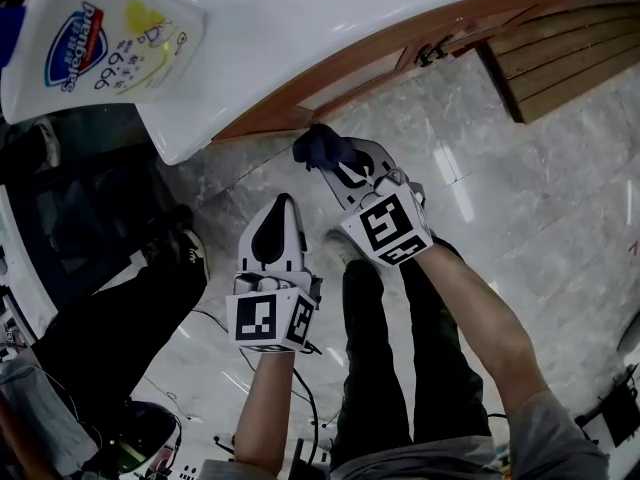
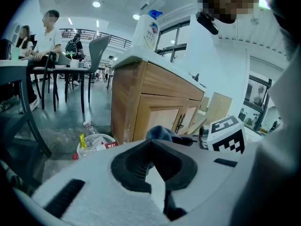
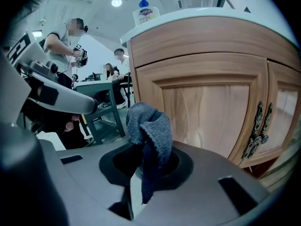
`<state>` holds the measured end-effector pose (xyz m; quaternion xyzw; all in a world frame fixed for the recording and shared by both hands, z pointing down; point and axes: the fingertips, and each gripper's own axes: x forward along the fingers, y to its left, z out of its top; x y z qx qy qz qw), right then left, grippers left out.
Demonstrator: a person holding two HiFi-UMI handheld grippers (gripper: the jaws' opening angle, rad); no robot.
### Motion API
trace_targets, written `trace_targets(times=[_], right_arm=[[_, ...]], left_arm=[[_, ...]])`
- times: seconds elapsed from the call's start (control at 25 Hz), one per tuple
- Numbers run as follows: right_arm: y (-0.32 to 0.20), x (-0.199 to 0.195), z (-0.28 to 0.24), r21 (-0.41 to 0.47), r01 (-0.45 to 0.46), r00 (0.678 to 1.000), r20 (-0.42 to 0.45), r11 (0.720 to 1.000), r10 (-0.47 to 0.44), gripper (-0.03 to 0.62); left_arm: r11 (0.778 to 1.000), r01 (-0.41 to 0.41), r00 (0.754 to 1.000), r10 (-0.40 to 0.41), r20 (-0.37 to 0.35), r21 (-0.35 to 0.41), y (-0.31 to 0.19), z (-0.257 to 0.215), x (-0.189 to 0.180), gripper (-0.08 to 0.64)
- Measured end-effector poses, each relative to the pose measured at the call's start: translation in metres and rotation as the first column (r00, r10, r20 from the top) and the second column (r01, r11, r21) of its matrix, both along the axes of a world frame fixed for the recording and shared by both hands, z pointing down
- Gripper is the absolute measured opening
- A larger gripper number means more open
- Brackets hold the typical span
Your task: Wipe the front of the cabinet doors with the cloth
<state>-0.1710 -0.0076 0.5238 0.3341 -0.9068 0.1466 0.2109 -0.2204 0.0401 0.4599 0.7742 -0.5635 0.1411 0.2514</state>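
My right gripper (image 1: 326, 164) is shut on a dark blue cloth (image 1: 318, 146), bunched between its jaws and drooping over them in the right gripper view (image 3: 149, 126). It hovers a short way in front of the wooden cabinet doors (image 3: 207, 112), apart from the wood. Dark metal handles (image 3: 257, 126) sit where the two doors meet. My left gripper (image 1: 285, 204) hangs lower and to the left, jaws shut on nothing (image 2: 151, 147). From the left gripper view the cabinet (image 2: 160, 119) stands ahead, with the cloth (image 2: 159, 132) and the right gripper's marker cube (image 2: 228, 135) in front.
A white countertop (image 1: 350, 8) overhangs the cabinet, with a soap bottle (image 1: 100, 48) on it. Wooden planks (image 1: 560, 58) lean beside the cabinet at right. A white basket of rubbish (image 2: 94, 145) sits at its left corner. Another person's legs (image 1: 120, 308) stand at left; chairs and tables (image 2: 70, 79) beyond.
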Motion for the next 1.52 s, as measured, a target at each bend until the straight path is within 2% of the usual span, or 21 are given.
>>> trace_targets(times=[0.36,0.72,1.16,1.52], right_arm=[[-0.019,-0.03,0.014,0.019,0.029,0.999,-0.028,0.999,-0.029,0.058],[-0.025,-0.039,0.019,0.021,0.031,0.999,-0.029,0.999,-0.03,0.058],[-0.028,-0.03,0.015,0.024,0.027,0.999,-0.027,0.999,-0.027,0.058],[-0.043,-0.005,0.011,0.03,-0.001,1.0,-0.029,1.0,0.001,0.058]], left_arm=[[0.999,0.029,1.0,-0.029,-0.007,-0.026,0.004,0.007,-0.018,0.008],[0.998,0.036,0.999,-0.036,-0.007,-0.051,0.006,0.018,-0.026,0.008],[0.997,0.029,1.0,-0.03,-0.005,-0.067,0.008,0.024,-0.016,0.008],[0.997,0.017,1.0,-0.018,-0.004,-0.07,-0.001,0.022,0.001,0.008]])
